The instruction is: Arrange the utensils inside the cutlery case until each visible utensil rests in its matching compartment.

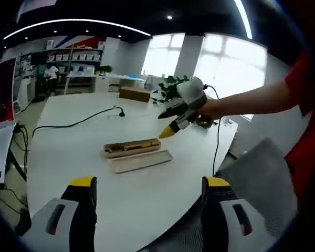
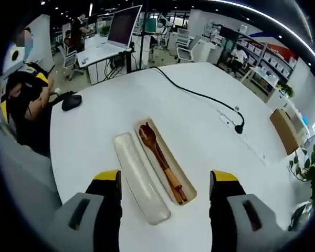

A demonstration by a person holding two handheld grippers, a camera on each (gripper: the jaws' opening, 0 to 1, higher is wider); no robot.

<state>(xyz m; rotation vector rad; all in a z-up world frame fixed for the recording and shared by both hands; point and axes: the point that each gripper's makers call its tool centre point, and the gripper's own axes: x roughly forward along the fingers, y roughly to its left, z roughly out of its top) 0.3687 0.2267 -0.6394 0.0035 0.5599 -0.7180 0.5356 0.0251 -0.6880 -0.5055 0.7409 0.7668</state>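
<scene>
A beige cutlery case (image 2: pixel 185 185) lies open on the white round table (image 2: pixel 199 121), with wooden utensils (image 2: pixel 158 153) lying lengthwise in it, a forked head at the far end. Its pale lid (image 2: pixel 140 178) rests beside it on the left. My right gripper (image 2: pixel 166 177) hovers above both with its jaws wide open and nothing held. In the left gripper view the case (image 1: pixel 131 147) and lid (image 1: pixel 140 160) sit mid-table. My left gripper (image 1: pixel 149 182) is open well short of them. The right gripper (image 1: pixel 181 113), held by a hand, hangs above the case's right end.
A black cable (image 2: pixel 199 95) runs across the table to a plug (image 2: pixel 239 127). A black mouse-like object (image 2: pixel 72 101) sits at the table's left edge. A cardboard box (image 1: pixel 135 94) and a plant (image 1: pixel 169 88) stand at the far side. A grey chair (image 1: pixel 262 163) is at the right.
</scene>
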